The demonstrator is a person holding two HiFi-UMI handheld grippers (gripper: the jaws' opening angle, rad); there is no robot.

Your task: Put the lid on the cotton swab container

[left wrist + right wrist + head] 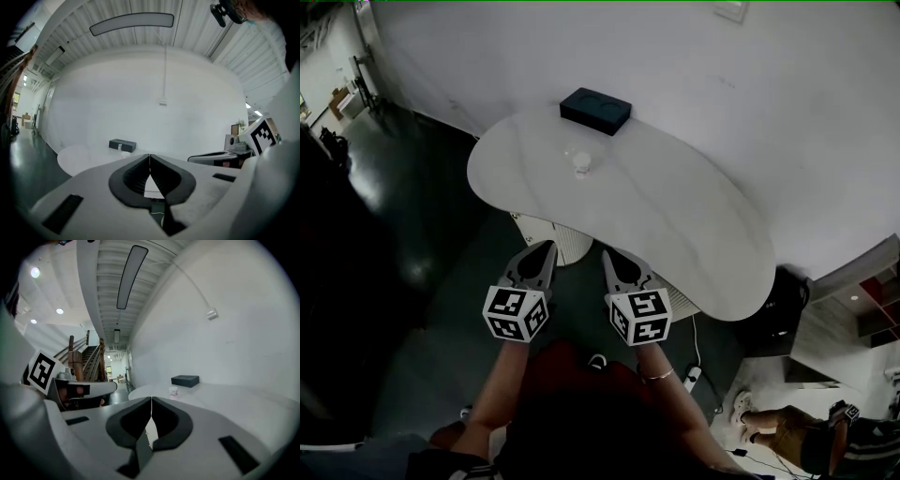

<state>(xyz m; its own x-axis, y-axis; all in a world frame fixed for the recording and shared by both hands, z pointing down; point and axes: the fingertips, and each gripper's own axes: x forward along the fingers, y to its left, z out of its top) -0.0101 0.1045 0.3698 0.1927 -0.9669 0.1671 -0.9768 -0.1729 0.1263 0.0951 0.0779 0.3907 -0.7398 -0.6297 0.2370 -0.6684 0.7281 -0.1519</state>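
Left gripper, right gripper: jaws closed, empty, just off near edge of smooth white kidney-shaped table. On table: small round cotton swab container; matte black rectangular box at far edge.

White table, black box, whitish container

Bare tabletop lies open on all near sides of the cotton swab container. A dark box stands behind it, near the wall.

Left gripper and right gripper hang side by side at lower centre, short of the white table. Container upper centre, dark box beyond it.
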